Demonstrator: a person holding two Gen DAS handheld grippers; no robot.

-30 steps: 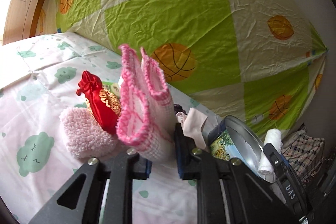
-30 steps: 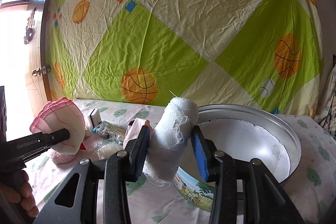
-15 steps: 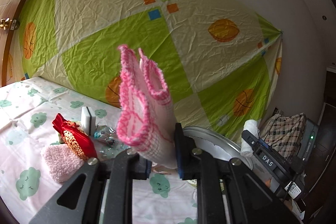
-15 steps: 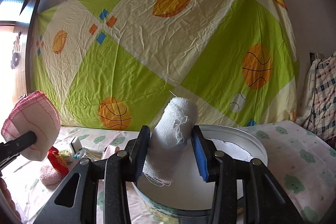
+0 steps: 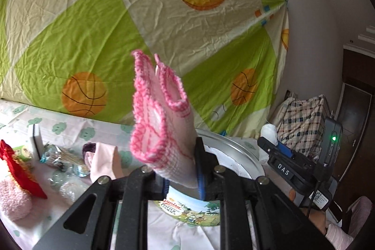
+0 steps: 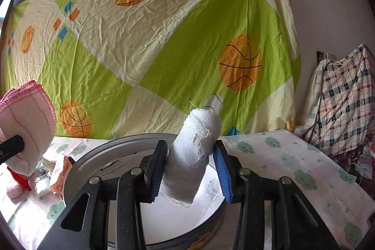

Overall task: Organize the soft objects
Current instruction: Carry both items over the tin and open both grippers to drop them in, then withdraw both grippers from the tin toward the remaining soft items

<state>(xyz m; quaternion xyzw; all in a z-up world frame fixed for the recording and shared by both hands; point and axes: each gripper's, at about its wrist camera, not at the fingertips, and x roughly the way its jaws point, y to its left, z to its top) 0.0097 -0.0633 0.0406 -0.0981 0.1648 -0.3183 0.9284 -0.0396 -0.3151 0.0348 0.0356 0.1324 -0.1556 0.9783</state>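
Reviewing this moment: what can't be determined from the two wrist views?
- Left wrist view: the round tin interior is hidden by the left gripper and the pink-edged cloth it holds.
- Right wrist view: the tin's near wall and lower label are cut off by the right gripper holding the white gauze roll.
- Left wrist view: the clutter near the red pouch is too small to identify.

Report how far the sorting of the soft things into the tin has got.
Done: nothing visibly; the tin shows only its pale lining inside. In hand: the left tongs grip a pink-edged cloth and the right tongs grip a white gauze roll, both held above the tin. Left: drop both in, then fetch the red pouch, fluffy pink piece and pale pink cloth lying on the bed.
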